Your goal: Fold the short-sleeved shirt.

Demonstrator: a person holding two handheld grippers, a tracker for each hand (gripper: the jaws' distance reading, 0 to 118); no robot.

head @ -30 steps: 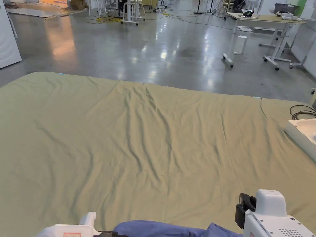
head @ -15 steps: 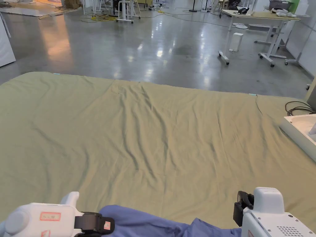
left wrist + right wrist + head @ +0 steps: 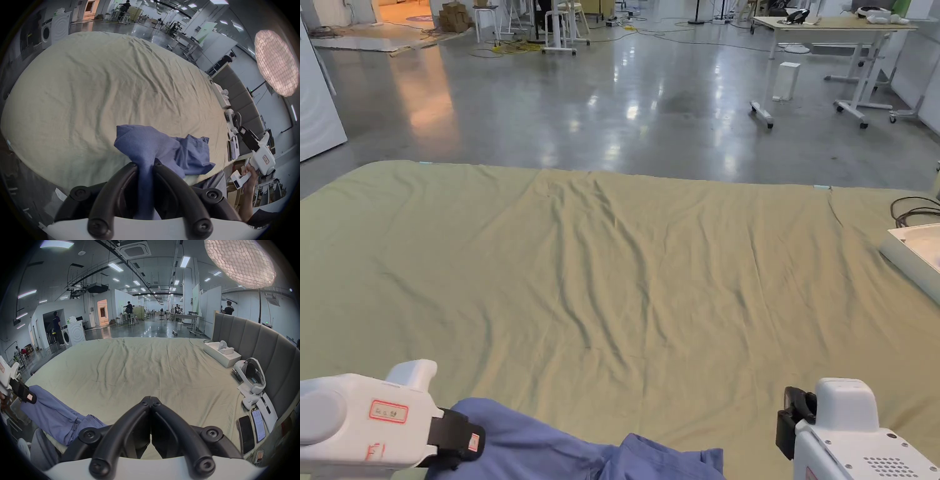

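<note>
Dragging farther onto the green bedsheet (image 3: 625,275), my blue short-sleeved shirt (image 3: 155,146) is bunching at its near edge.

My left gripper (image 3: 145,164) is clenching a shirt fold; right gripper (image 3: 151,398) is idling pinched closed, empty. I'm risking twisting one-handed.

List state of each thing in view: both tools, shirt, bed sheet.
left tool: shut on the blue shirt, a bunch of cloth pinched between both jaws.
right tool: shut, jaws together, holding nothing.
blue shirt: crumpled, unfolded, lying at the near edge of the bed.
green bed sheet: spread over the bed, wrinkled.
</note>
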